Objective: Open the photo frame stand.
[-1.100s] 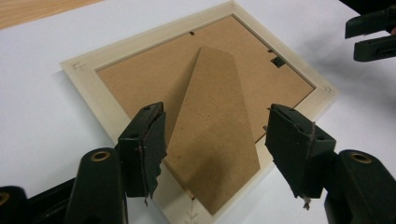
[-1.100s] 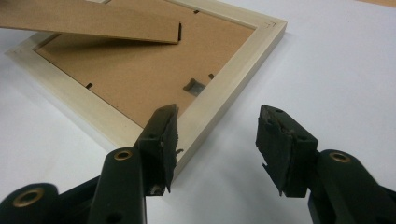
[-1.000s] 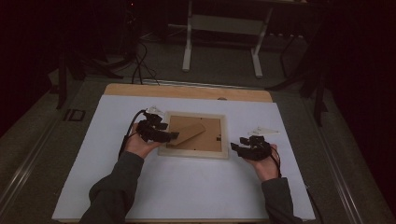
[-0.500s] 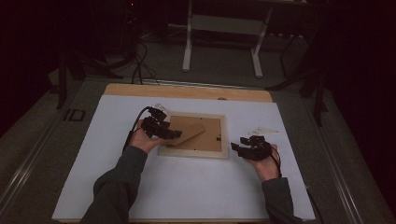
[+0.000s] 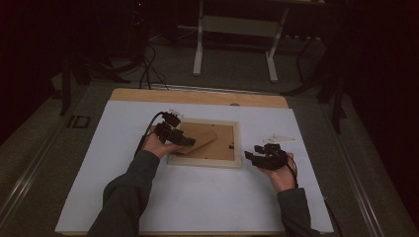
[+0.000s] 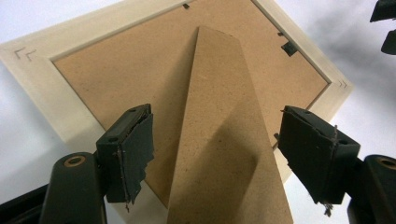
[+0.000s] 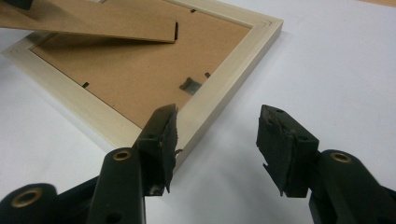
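Observation:
A pale wooden picture frame [image 5: 203,162] lies face down on the white table top, its brown backing up. A brown easel flap [image 5: 201,140] slants up from the backing. My left gripper [image 5: 189,142] reaches over the frame's left side. In the left gripper view its jaws have just been opening; the left gripper [image 6: 219,156] stands open with the flap [image 6: 219,93] between the pads, untouched. My right gripper [image 5: 250,158] rests just off the frame's right edge. In the right gripper view the right gripper [image 7: 217,142] is open and empty beside the frame's rim [image 7: 219,84].
A white sheet [image 5: 197,202] covers the wooden table [image 5: 197,97]. A small pale item [image 5: 281,138] lies behind the right hand. Beyond the table stand a metal leg frame [image 5: 199,44] and floor cables [image 5: 148,64].
The left hand has shifted slightly to the right, further over the frame and its flap. The right hand has stayed where it was.

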The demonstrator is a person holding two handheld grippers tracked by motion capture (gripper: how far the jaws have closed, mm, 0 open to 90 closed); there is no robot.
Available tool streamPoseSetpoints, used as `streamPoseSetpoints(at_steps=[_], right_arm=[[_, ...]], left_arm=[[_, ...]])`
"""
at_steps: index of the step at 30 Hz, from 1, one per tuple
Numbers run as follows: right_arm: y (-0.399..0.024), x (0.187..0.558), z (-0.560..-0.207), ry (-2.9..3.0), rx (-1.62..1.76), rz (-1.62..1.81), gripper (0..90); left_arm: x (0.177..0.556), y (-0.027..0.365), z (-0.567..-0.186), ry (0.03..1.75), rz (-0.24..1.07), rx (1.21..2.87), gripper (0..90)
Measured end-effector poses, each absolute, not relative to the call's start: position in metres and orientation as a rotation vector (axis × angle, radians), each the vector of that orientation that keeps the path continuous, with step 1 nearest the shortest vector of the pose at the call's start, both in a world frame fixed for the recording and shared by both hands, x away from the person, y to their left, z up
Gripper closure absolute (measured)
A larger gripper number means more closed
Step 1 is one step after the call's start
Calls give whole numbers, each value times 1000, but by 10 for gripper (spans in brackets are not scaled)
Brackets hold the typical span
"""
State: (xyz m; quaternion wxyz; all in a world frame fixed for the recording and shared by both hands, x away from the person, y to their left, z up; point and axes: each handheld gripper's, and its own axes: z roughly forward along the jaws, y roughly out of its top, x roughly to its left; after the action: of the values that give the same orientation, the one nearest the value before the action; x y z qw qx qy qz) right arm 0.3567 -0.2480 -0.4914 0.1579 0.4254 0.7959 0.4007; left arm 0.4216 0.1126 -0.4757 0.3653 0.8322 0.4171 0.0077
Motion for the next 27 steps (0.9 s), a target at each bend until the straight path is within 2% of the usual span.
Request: streamPoseSetpoints(at_steps=[27], right_arm=[[-247,356,-493,2278,1216,1135,471]], left_arm=[[428,92,-491,1021,-37,2281,274]])
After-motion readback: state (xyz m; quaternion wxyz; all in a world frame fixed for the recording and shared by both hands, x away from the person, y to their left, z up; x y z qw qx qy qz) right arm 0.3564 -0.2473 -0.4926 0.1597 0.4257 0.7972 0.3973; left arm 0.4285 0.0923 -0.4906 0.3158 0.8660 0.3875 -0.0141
